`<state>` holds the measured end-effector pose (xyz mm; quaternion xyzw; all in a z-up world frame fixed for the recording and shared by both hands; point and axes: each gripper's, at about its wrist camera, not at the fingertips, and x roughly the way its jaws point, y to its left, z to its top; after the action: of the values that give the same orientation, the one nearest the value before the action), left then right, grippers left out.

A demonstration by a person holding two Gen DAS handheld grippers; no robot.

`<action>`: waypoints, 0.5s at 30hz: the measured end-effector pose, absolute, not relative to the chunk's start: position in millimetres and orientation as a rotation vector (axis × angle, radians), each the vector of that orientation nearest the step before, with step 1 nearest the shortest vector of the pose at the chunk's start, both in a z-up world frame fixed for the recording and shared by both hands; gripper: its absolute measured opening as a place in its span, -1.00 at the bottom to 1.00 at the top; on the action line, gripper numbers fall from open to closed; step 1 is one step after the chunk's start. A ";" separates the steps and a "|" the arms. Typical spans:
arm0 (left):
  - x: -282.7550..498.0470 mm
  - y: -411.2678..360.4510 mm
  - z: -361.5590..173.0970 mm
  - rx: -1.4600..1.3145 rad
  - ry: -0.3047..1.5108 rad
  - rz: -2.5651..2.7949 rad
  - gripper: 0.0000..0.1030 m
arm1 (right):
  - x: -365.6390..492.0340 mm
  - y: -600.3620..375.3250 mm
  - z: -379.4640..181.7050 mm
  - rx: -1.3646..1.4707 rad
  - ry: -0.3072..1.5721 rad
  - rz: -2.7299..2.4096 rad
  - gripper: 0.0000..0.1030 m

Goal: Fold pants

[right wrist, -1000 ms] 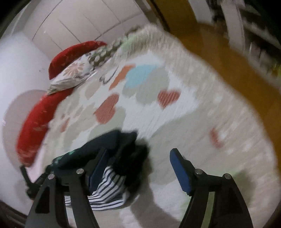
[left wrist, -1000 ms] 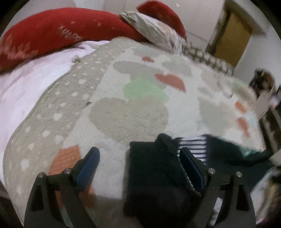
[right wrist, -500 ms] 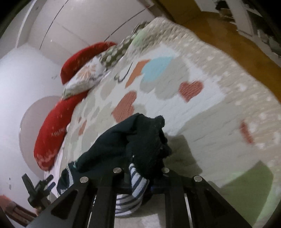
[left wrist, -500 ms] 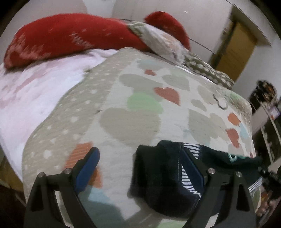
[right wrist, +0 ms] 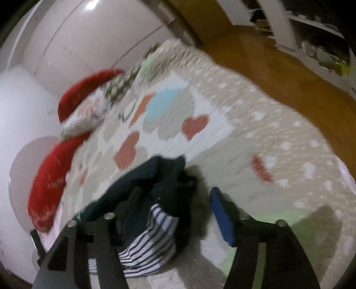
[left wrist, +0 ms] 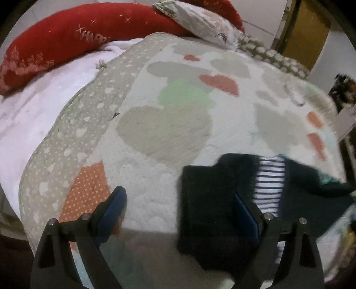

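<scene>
Right gripper (right wrist: 178, 213) fingers reopening after a brief clamp, dark pants (right wrist: 160, 184) between them but unpressed; left gripper (left wrist: 180, 213) fingers standing wide, empty. Pants lying bunched over striped garment (right wrist: 146, 242) on heart-patterned quilt (left wrist: 164, 131); folding barely starting.

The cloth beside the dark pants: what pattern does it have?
The cloth has dark and white stripes, clearest in the left wrist view.

Two grippers were seen, a left gripper (left wrist: 178, 213) and a right gripper (right wrist: 175, 211). One dark pants (left wrist: 207, 204) and one striped garment (left wrist: 270, 180) were counted. At 11 o'clock, two red cushions (left wrist: 73, 37) and one patterned pillow (left wrist: 195, 20) were counted on one quilt (left wrist: 164, 129).
</scene>
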<state>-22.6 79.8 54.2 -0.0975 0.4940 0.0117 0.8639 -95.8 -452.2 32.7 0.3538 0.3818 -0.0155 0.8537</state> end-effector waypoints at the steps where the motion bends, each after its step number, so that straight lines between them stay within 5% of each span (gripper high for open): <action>1: -26.5 76.8 66.8 -0.236 1.029 -0.035 0.79 | -102.2 -457.6 34.0 0.757 0.788 -0.043 0.34; 7: -23.0 -11.3 120.0 -0.167 1.005 -0.343 0.79 | -122.1 -455.0 33.1 0.774 0.769 0.014 0.36; 15: 16.3 -202.5 103.7 0.108 1.144 -0.668 0.79 | -118.1 -422.0 24.0 0.683 0.826 0.064 0.38</action>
<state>16.3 -202.5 103.7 0.0500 0.5310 -0.3101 0.7870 -118.1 -422.0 24.0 0.3252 0.3933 0.0304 0.8594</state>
